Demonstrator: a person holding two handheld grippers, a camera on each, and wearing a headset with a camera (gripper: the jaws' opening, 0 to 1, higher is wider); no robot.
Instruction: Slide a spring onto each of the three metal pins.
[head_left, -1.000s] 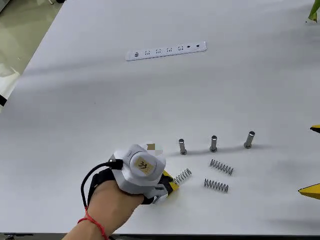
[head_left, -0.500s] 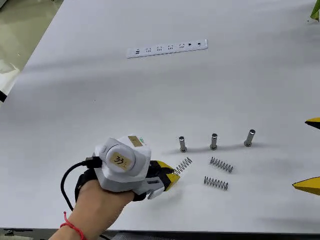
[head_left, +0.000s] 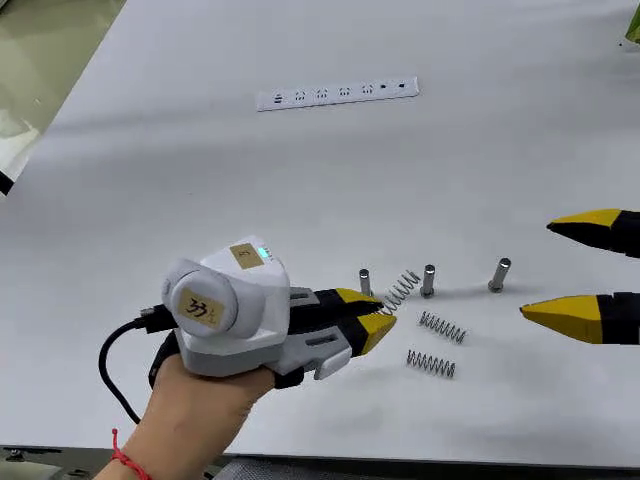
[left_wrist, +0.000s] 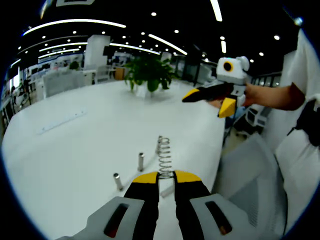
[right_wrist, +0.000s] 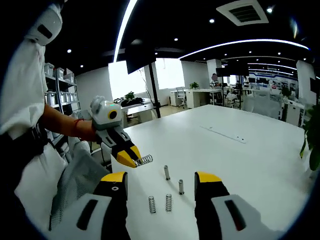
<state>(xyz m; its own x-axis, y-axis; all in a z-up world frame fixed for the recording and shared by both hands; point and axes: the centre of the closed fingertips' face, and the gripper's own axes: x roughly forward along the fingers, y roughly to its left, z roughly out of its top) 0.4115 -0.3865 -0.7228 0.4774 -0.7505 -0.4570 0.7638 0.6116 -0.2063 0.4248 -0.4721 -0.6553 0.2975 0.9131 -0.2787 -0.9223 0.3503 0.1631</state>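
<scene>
Spring one of three clamped in the left gripper; two lie loose

The held spring (head_left: 401, 290) is in the lower middle of the head view. It juts up and to the right from the yellow tips of the left gripper (head_left: 384, 310), whose jaws are closed on its lower end. A hand (head_left: 205, 405) grips that tool at the lower left.

Three metal pins stand upright in a row on the white table (head_left: 200, 200): the left pin (head_left: 365, 282), the middle pin (head_left: 428, 280) and the right pin (head_left: 499, 275). All three are bare. The held spring's free end appears between the left and middle pins.

Two loose springs lie flat below the row, the upper one (head_left: 441, 327) just above the lower one (head_left: 431, 363).

The right gripper (head_left: 535, 268) enters at the right edge, its jaws spread wide and holding nothing.

One power strip (head_left: 337, 93) lies at the upper middle.
</scene>
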